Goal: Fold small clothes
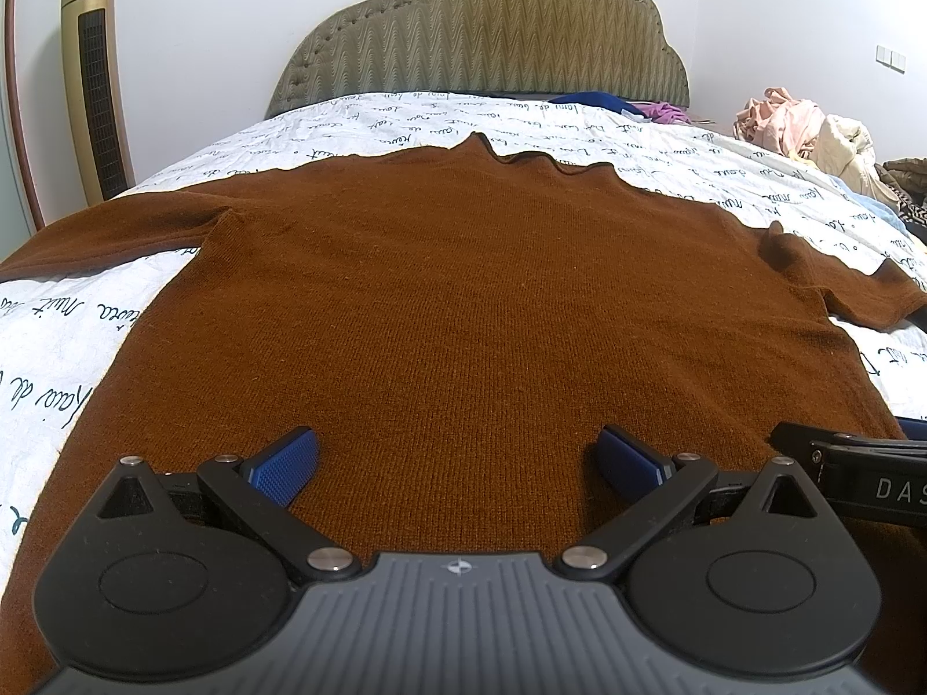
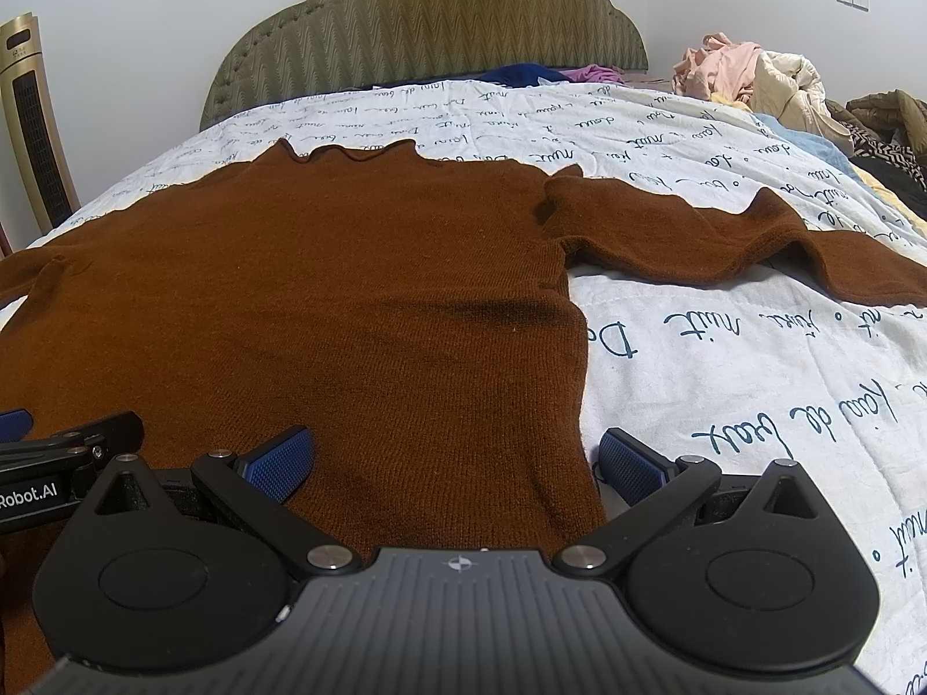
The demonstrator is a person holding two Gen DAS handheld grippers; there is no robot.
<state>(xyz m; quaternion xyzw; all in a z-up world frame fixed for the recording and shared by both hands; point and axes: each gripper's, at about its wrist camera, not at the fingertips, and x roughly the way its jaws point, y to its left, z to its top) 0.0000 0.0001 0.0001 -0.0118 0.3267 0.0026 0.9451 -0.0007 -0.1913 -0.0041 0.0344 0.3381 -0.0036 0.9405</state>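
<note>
Knitwear fills both views: a rust-brown sweater (image 1: 463,301) lies flat on the bed, on a white bedspread (image 1: 64,359) printed with dark script, its neck toward the padded headboard (image 1: 481,29) and its hem toward the camera. Both sleeves are spread out sideways, the right one (image 2: 724,237) slightly rumpled near the shoulder, the left one (image 1: 87,231) running off toward the bed's edge. Laid out like this, the garment looks prepared for a first fold, with nothing folded yet.

The left claw (image 1: 457,463) hangs low over the hem area with its 2 blue pads (image 1: 287,463) spread wide and nothing between them; whether the pads touch the knit cannot be told. The right claw (image 2: 457,463) is likewise released, its jaws wide apart and straddling the sweater's right side edge: 1 pad over the brown knit, the other (image 2: 631,463) over the bedspread just beside it. That placement suits pinching the side seam near the hem. Each claw shows at the margin of the other's view, so the 2 sit close together along the hem.

A likely next step is closing on the lower corners or bringing a sleeve across the body. The knit looks soft and limp, so it may sag or drag when lifted.

Elsewhere, a pile of loose clothes (image 2: 753,75) sits at the far right of the bed, and a gold tower appliance (image 1: 95,75) stands on the left by the wall.
</note>
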